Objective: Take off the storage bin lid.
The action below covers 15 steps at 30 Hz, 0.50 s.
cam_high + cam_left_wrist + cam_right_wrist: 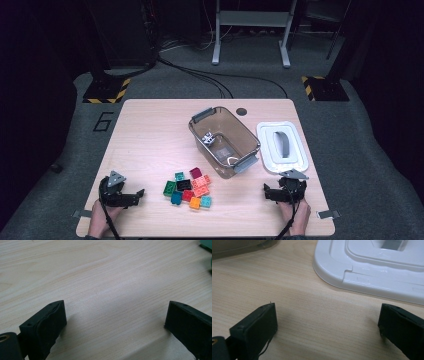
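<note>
A clear brownish plastic bin (pixel 224 140) with grey handles stands in the middle of the wooden table (pixel 145 130), with a small white and dark object (pixel 208 138) inside. Its white lid (pixel 282 146) lies flat to the bin's right. Several coloured building bricks (pixel 188 188) are clustered in front of the bin. My left gripper (pixel 141 194) rests at the front left, open, with bare wood between its jaws. My right gripper (pixel 265 192) rests at the front right, open, just short of the white lid (pixel 372 270).
A dark round grommet hole (pixel 242 111) sits near the table's far edge. Beyond the table lie cables, yellow-black striped stand bases (pixel 106 92) and a grey frame's legs (pixel 250 30) on the floor. A corner of the bin (pixel 239 247) shows in the right gripper view.
</note>
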Motion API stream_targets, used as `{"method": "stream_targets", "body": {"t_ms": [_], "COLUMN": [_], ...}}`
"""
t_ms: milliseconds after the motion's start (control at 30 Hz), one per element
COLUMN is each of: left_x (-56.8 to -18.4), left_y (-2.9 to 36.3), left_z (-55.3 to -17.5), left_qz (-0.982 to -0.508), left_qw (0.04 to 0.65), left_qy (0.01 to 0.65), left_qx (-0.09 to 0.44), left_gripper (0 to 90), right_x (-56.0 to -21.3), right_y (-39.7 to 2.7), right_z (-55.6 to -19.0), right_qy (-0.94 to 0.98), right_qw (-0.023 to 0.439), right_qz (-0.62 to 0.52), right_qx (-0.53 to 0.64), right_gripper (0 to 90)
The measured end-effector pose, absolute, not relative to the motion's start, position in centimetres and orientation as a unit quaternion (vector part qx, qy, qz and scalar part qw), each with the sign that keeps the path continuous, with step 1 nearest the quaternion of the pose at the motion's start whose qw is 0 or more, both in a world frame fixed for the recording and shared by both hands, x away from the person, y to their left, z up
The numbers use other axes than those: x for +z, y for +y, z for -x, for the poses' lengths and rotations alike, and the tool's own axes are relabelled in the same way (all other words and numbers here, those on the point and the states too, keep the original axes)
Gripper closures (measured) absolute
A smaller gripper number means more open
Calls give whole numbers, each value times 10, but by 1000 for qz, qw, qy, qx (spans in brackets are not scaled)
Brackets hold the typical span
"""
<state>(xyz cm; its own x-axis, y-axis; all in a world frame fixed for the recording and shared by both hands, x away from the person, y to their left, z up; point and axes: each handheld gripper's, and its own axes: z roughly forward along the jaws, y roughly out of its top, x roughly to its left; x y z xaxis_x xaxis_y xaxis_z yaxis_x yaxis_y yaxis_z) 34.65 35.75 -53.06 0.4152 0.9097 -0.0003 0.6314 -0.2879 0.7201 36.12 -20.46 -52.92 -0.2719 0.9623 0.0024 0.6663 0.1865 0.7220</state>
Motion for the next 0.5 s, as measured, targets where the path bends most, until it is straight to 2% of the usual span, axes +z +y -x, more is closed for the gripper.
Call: {"method": "stream_targets", "body": {"t_ms": [500], "left_x": [-528], "left_y": [350], "left_z": [-344], "left_qz": [-780], "left_qw": [335], "left_qy": [489], "left_qx": [200], "left_gripper": [32], "right_x": [-529], "right_y": [-204], "right_z": [-361], "right_qy": [733], "right_qw": [237], "right_qz": [-555], "right_qx": [313], "right_gripper": [12]}}
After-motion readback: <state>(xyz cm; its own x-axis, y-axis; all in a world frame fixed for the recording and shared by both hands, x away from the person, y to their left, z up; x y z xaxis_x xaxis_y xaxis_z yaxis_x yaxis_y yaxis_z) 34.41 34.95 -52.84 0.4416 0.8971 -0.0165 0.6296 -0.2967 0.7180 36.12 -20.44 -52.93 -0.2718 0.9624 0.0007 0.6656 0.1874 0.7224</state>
